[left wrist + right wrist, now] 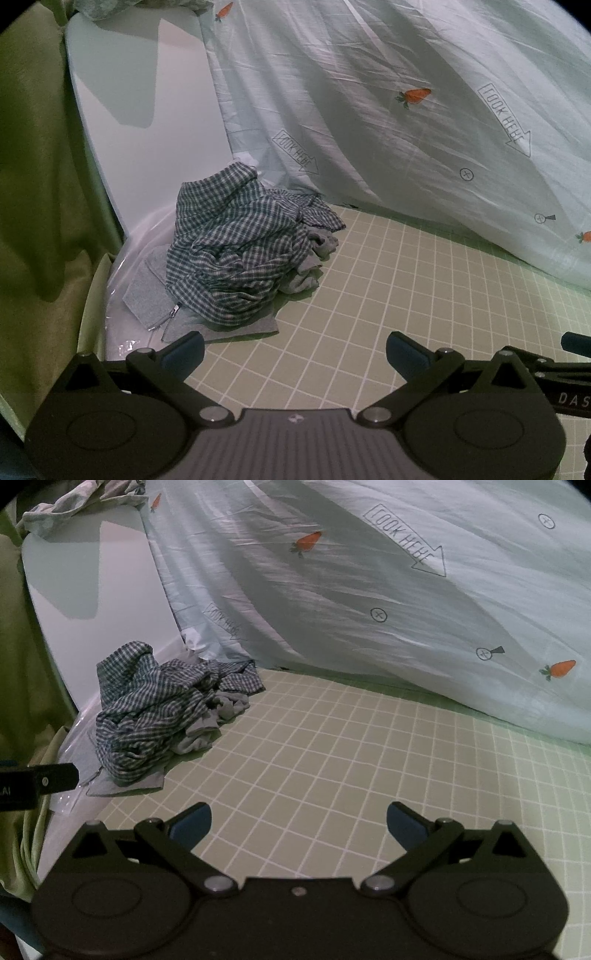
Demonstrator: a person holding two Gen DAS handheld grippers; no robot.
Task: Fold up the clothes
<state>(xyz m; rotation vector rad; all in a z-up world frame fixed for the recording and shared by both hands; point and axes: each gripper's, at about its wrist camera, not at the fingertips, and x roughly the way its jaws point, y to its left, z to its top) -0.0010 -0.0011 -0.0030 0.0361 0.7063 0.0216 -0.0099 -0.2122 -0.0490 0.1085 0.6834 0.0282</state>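
I have both tongs, left (294, 350) and right (298, 821), spread and empty above the mat (332, 760); checked shirt (236, 247) lies crumpled ahead-left.

Ahead-left of the left claw (294, 354), the checked shirt (236, 251) is thin, crumpled woven cloth over a soft grey knit (155, 291) with a shiny metal zip (162, 317). Under both claws the gridded sheet (332, 757) is matt; beyond, the quilt (369, 590) is smooth, creased cotton.
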